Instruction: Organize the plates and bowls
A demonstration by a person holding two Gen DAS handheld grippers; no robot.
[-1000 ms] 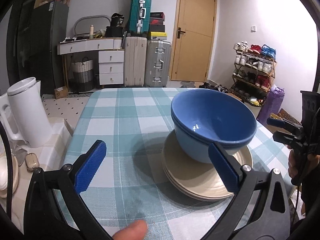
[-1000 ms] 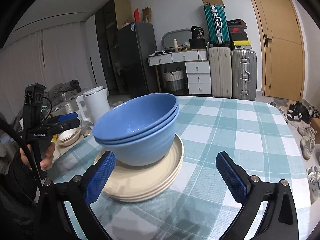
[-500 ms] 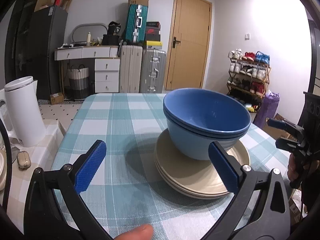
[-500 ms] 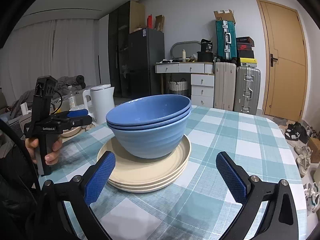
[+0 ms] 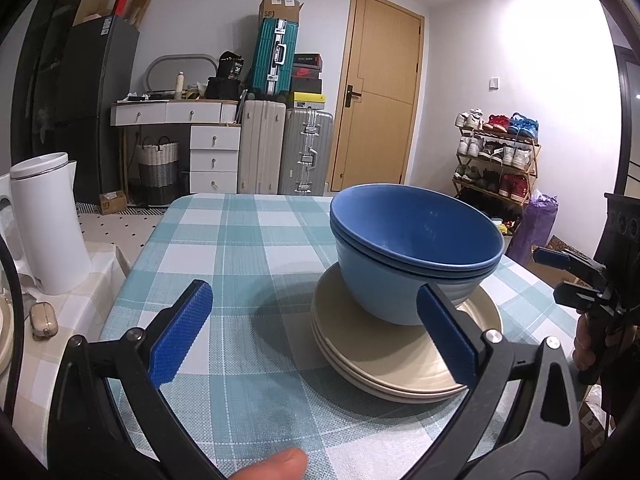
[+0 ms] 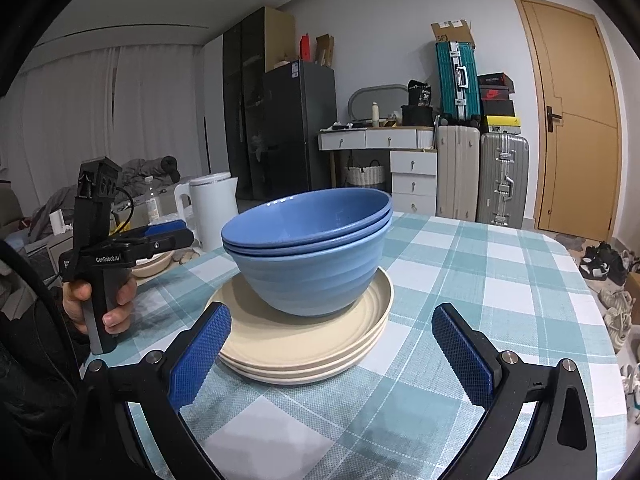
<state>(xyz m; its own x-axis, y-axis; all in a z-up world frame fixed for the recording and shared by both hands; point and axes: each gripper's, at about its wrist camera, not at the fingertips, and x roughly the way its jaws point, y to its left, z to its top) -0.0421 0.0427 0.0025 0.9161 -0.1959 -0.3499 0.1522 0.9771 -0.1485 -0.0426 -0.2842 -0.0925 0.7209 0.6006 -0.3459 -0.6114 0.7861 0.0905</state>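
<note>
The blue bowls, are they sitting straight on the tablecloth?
No, the blue bowls sit nested on a stack of cream plates.

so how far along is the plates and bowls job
Looks nearly done: the blue bowls sit nested on the stacked cream plates on the checked table. Nothing is in hand; the left gripper and right gripper are open and empty. No loose dishes remain on the cloth.
</note>
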